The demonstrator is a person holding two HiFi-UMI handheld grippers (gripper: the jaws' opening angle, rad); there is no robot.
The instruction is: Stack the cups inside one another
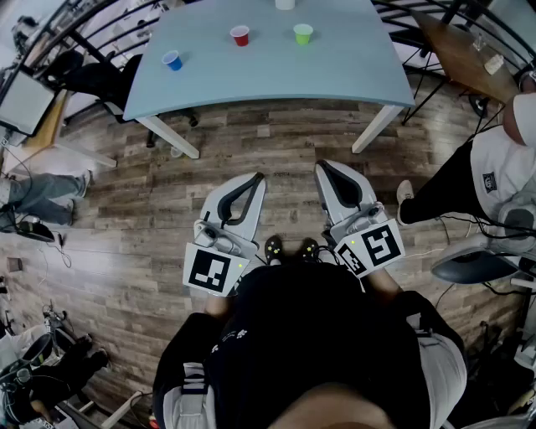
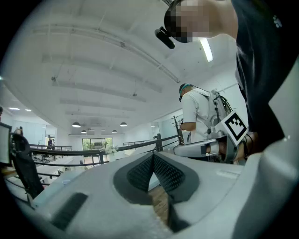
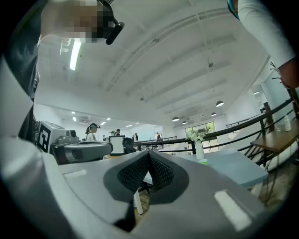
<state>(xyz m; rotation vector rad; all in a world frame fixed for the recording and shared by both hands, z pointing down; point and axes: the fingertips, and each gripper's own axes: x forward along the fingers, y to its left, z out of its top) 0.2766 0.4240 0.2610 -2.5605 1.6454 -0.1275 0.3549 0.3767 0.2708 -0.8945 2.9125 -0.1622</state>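
Note:
Three small cups stand apart on the pale blue table (image 1: 352, 67) far ahead: a blue cup (image 1: 173, 60) at the left, a red cup (image 1: 240, 35) in the middle, a green cup (image 1: 303, 33) to its right. My left gripper (image 1: 256, 178) and right gripper (image 1: 322, 166) are held side by side over the wooden floor, well short of the table. Both are shut with nothing between the jaws. In the left gripper view the left gripper (image 2: 152, 155) has its ribbed pads meeting at the tips. The right gripper (image 3: 149, 152) looks the same in its own view, with the green cup (image 3: 202, 161) beyond it.
A white vase (image 1: 285, 3) stands at the table's far edge. White table legs (image 1: 170, 136) slant down to the floor. A person in a white top (image 1: 494, 180) stands at the right by a chair (image 1: 469, 264). A wooden table (image 1: 461, 50) and black railings are at the top right.

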